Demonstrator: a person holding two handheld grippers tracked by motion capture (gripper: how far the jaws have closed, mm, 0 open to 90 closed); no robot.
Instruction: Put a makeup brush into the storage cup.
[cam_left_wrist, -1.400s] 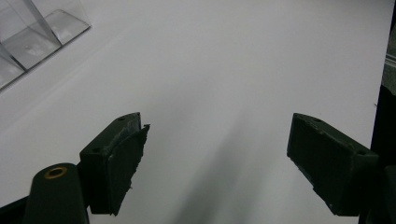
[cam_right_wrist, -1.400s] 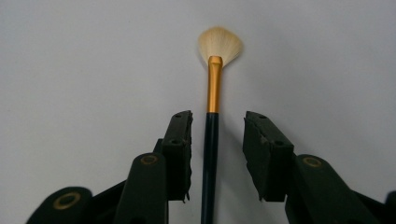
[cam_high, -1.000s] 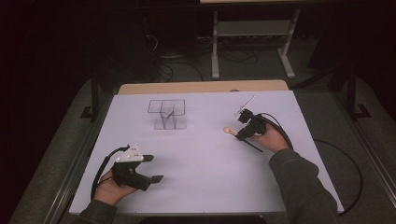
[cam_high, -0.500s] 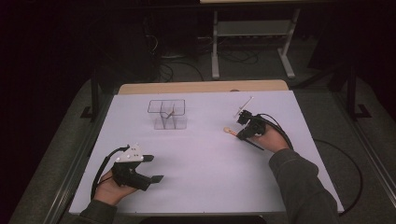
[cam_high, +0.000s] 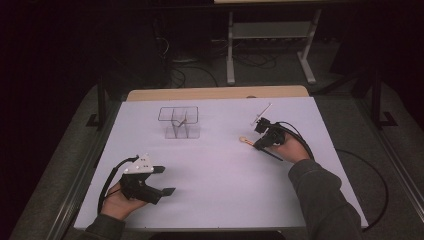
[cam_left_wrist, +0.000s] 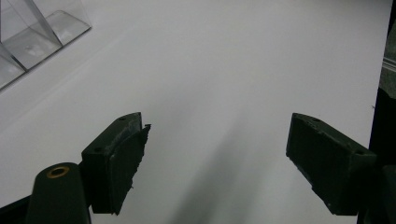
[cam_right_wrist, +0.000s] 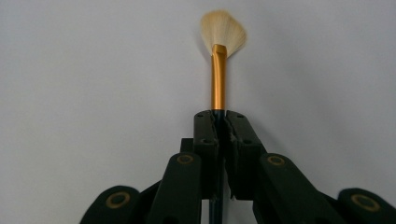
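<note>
Two grippers are at work over a white table (cam_high: 220, 165), and the clear acrylic organiser (cam_high: 179, 122) standing toward the table's far edge serves as the landmark here. Nearest the person, well short of the organiser and a little to its left in the high view, the left gripper (cam_high: 162, 181) rests in the left hand (cam_high: 120, 202) close to the near edge. Its jaws stand wide apart with nothing between them, and in the left gripper view (cam_left_wrist: 217, 163) bare white tabletop shows in the gap, with a corner of the organiser at the upper left of that view.

Farther off, to the right of the organiser and slightly nearer than it, the right gripper (cam_high: 261, 142) is held low over the table by the right hand (cam_high: 292, 147). Its jaws have just been closing and are now clamped on a brush (cam_right_wrist: 218, 77), gripping the dark handle just behind the gold ferrule. In the right gripper view (cam_right_wrist: 223, 122) the ferrule and the pale, fanned bristles stick out ahead of the jaw tips over the white surface. In the high view the bristle end (cam_high: 243, 140) lies just beside the gripper, on the side toward the organiser but well apart from it, while the dark handle trails back under the hand.
</note>
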